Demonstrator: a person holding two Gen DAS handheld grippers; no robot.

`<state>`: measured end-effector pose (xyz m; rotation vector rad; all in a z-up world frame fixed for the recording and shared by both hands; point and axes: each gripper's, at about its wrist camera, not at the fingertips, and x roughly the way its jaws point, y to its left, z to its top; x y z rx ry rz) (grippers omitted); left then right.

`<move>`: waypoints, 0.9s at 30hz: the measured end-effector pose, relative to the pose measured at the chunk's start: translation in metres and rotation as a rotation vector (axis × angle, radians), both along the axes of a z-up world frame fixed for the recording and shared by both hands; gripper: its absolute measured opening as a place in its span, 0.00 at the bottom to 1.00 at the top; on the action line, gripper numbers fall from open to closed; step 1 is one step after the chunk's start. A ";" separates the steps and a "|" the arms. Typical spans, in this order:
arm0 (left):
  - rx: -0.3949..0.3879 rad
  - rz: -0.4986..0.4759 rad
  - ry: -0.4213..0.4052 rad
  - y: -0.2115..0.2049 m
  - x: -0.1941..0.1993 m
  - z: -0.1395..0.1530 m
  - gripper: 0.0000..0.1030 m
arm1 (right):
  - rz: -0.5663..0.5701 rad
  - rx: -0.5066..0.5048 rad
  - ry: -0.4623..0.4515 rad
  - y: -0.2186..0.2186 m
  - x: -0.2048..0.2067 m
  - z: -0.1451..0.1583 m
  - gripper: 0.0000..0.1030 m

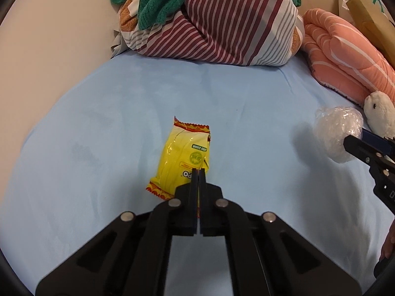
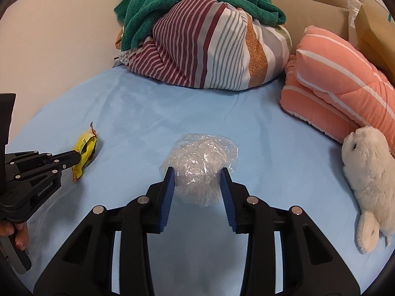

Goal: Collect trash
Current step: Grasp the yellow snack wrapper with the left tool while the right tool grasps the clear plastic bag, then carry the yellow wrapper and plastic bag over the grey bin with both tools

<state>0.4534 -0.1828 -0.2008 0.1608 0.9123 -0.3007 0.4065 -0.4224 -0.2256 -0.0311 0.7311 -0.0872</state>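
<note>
The yellow snack wrapper (image 1: 184, 157) is pinched at its near edge by the left gripper (image 1: 198, 172), whose jaws are pressed together on the foil. Whether the wrapper is lifted clear of the light blue bedsheet (image 1: 98, 123) or resting on it cannot be told; in the right wrist view it is seen edge-on, crumpled at the tip of the left gripper (image 2: 78, 157).

A crumpled ball of clear plastic film (image 2: 201, 167) is gripped between the blue pads (image 2: 167, 192) of the right gripper (image 2: 197, 175); the jaws are closed onto its two sides, still well spread by its bulk. The same ball (image 1: 337, 133) is seen at the right edge of the left wrist view, at the tip of the right gripper (image 1: 355, 140). The two pieces of trash are well apart, wrapper to the left, ball to the right.

Behind them, at the head of the bed, a bundled striped duvet (image 2: 205, 49) is piled, with a green knitted sweater (image 2: 172, 7) draped on top. To the right a folded pink quilt with white stripes (image 2: 340, 83) is lying, and a white plush seal (image 2: 370, 177) is touching its near edge. A brown cardboard box (image 1: 367, 17) is partly seen in the far right corner.
</note>
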 end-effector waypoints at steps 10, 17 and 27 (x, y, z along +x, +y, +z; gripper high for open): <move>-0.023 -0.006 -0.005 0.006 -0.011 0.014 0.01 | 0.022 0.024 -0.006 0.004 -0.012 0.011 0.34; -0.050 -0.009 0.007 0.014 -0.035 0.028 0.00 | 0.044 0.038 -0.019 0.016 -0.036 0.028 0.34; -0.078 0.000 0.020 0.036 -0.079 0.044 0.00 | 0.081 0.063 -0.022 0.040 -0.079 0.041 0.34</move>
